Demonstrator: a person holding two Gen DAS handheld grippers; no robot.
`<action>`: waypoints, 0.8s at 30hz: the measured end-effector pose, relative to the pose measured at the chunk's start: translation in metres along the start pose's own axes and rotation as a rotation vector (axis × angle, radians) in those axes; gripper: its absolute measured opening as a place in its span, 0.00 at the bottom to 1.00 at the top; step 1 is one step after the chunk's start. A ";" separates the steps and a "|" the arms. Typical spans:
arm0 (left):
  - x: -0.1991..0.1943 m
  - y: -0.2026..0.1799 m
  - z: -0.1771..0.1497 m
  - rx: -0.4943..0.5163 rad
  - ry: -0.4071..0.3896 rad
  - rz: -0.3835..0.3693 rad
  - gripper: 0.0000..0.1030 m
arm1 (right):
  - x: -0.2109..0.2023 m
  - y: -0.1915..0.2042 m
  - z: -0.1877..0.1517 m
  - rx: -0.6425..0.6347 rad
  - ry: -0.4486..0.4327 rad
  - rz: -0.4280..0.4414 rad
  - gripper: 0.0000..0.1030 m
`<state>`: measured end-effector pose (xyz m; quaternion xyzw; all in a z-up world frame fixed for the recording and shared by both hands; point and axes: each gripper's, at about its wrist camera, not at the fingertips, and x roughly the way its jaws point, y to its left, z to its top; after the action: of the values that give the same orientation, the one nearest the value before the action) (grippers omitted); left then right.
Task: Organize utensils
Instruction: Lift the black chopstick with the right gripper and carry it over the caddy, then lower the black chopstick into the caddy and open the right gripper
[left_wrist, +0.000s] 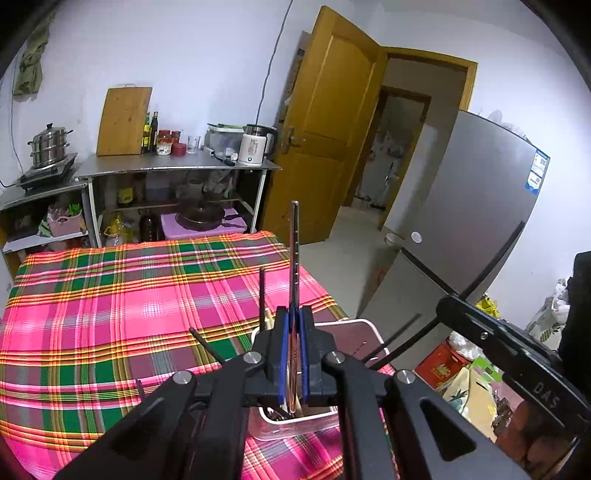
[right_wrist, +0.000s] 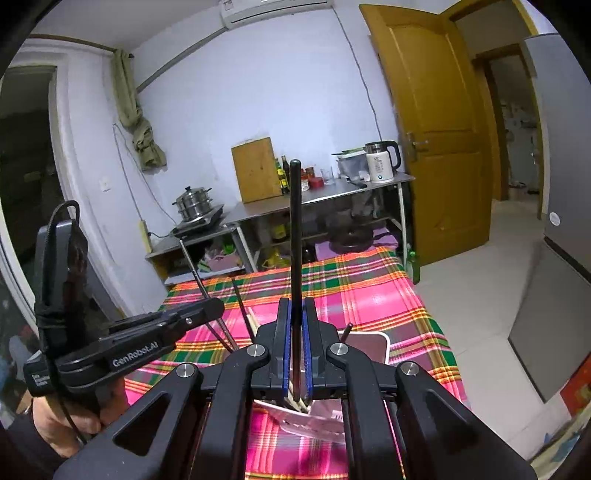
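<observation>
My left gripper (left_wrist: 294, 317) is shut on a thin metal utensil handle (left_wrist: 294, 251) that stands upright over a white plastic utensil holder (left_wrist: 295, 424). Black chopsticks (left_wrist: 262, 299) stick out of the holder beside it. My right gripper (right_wrist: 296, 314) is shut on a black utensil handle (right_wrist: 295, 229), also upright above the holder (right_wrist: 314, 417), where wooden chopsticks (right_wrist: 253, 323) and black ones (right_wrist: 207, 295) lean. The left gripper body (right_wrist: 122, 354) shows at the left of the right wrist view, and the right gripper body (left_wrist: 517, 354) at the right of the left wrist view.
The holder stands near the right edge of a table with a pink plaid cloth (left_wrist: 129, 314). Behind are a steel counter (left_wrist: 177, 166) with a kettle (left_wrist: 253, 147), cutting board and steamer pot (left_wrist: 48, 147). A fridge (left_wrist: 461, 229) and an open yellow door (left_wrist: 325, 140) are to the right.
</observation>
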<state>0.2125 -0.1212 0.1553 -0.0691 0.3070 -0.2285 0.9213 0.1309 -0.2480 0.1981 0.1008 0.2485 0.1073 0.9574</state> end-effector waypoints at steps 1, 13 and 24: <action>0.003 0.002 -0.002 -0.004 0.003 -0.005 0.06 | 0.003 0.000 -0.002 -0.002 0.007 -0.001 0.05; 0.030 0.004 -0.030 0.041 0.027 0.011 0.06 | 0.034 -0.010 -0.032 0.018 0.083 -0.006 0.05; 0.031 0.009 -0.044 0.045 0.050 0.019 0.18 | 0.044 -0.016 -0.045 0.041 0.150 0.008 0.06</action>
<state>0.2116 -0.1264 0.1014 -0.0396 0.3252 -0.2284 0.9168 0.1484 -0.2460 0.1361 0.1132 0.3211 0.1132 0.9334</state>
